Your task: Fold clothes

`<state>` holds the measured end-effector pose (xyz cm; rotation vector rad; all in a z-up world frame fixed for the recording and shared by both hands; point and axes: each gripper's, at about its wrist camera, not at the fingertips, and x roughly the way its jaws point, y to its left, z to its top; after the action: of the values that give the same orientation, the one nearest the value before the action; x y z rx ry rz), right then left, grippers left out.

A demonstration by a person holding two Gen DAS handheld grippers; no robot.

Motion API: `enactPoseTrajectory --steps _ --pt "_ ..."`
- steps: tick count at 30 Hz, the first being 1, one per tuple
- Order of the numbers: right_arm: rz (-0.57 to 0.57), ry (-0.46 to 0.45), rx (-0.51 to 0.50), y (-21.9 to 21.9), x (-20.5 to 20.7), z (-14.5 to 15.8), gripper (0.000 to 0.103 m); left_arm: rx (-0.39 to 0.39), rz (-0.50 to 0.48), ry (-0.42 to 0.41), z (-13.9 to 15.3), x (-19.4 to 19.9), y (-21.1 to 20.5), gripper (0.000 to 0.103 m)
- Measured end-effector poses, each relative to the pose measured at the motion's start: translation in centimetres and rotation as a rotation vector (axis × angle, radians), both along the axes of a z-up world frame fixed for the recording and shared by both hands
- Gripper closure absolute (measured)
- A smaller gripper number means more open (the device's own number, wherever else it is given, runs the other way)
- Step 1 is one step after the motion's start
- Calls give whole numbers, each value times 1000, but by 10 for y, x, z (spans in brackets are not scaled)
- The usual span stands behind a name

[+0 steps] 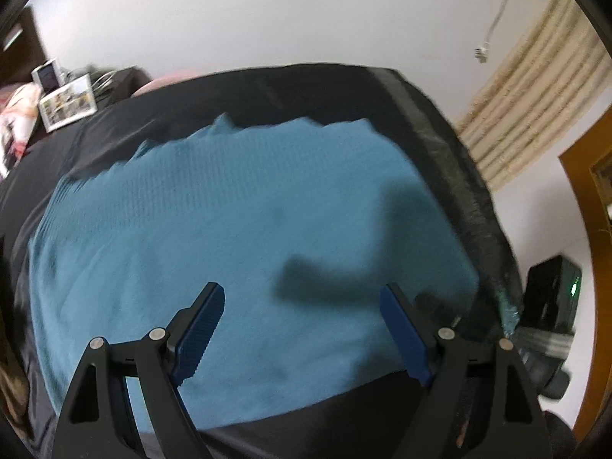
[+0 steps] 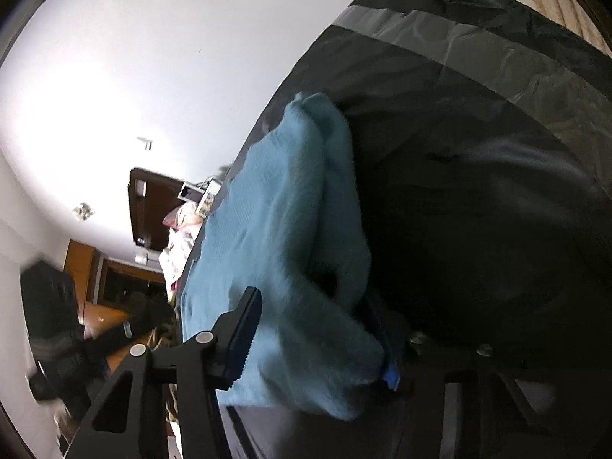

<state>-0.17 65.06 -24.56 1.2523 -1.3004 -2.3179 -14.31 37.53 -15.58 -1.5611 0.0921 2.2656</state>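
1. One blue garment (image 1: pixel 229 229) lies spread on the dark-covered bed (image 1: pixel 172 107); its right edge is bunched and lifted in the right view.
2. Your left hand-held gripper (image 1: pixel 302 329) hovers spread wide, gripping nothing.
3. Right hand-held gripper (image 2: pixel 317 344): cloth sits between the fingers, but they look apart; clamped or not, can't tell. Pinch both layers firmly.
4. No containers visible.
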Motion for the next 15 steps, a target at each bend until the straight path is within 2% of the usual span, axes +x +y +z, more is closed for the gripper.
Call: enactPoseTrajectory --steps 7,12,15 --pt "50 33 41 -9 -7 11 53 2 -103 -76 0 -35 69 17" --pt "38 1 69 -9 -7 5 52 -77 -169 -121 -17 -42 106 17" --pt "40 -16 75 -10 -7 1 51 -102 -175 -124 -26 -41 114 17"
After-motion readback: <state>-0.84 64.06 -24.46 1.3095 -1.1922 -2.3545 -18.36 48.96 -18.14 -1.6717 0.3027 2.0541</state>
